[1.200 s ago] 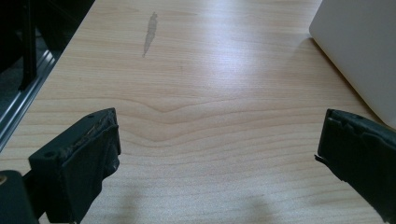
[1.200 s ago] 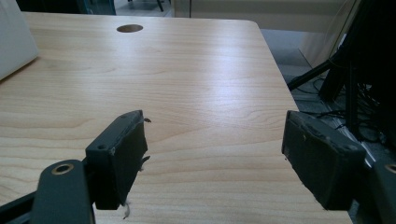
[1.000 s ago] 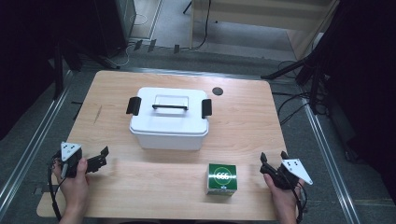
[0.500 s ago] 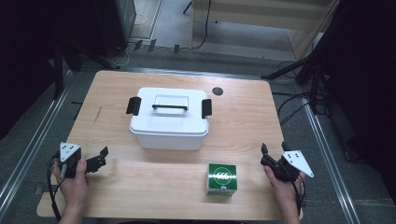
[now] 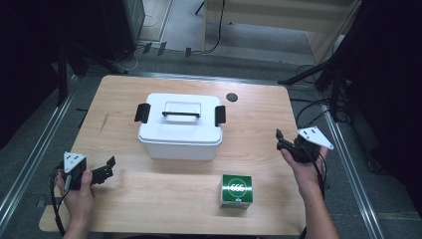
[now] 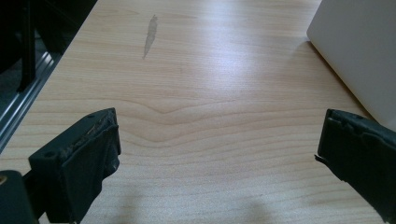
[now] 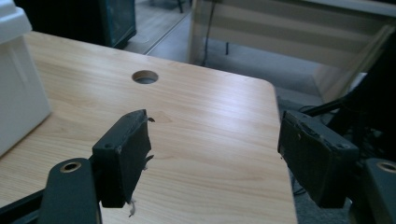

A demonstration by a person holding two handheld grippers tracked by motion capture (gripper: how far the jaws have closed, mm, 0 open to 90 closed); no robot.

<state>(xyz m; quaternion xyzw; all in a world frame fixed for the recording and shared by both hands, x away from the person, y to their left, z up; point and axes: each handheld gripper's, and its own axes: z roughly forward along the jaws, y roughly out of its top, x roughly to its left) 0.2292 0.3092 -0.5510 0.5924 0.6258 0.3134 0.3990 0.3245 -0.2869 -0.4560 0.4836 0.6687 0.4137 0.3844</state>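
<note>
White lidded storage box sits mid-desk, long axis left-right, black handle on top. Right gripper, jaws apart and empty, hovers right of box, nearer. Left gripper, jaws apart, rests front-left. Green carton lies front-right.

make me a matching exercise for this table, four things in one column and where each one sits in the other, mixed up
Things:
1. white lidded box
2. green carton
3. left gripper
4. round hole in the table

Places:
A. near the table's front edge, right of centre
B. middle of the table, towards the back
C. at the back, right of the box
D. over the table's front left part, fingers apart

Pairs: 1-B, 2-A, 3-D, 4-C
</note>
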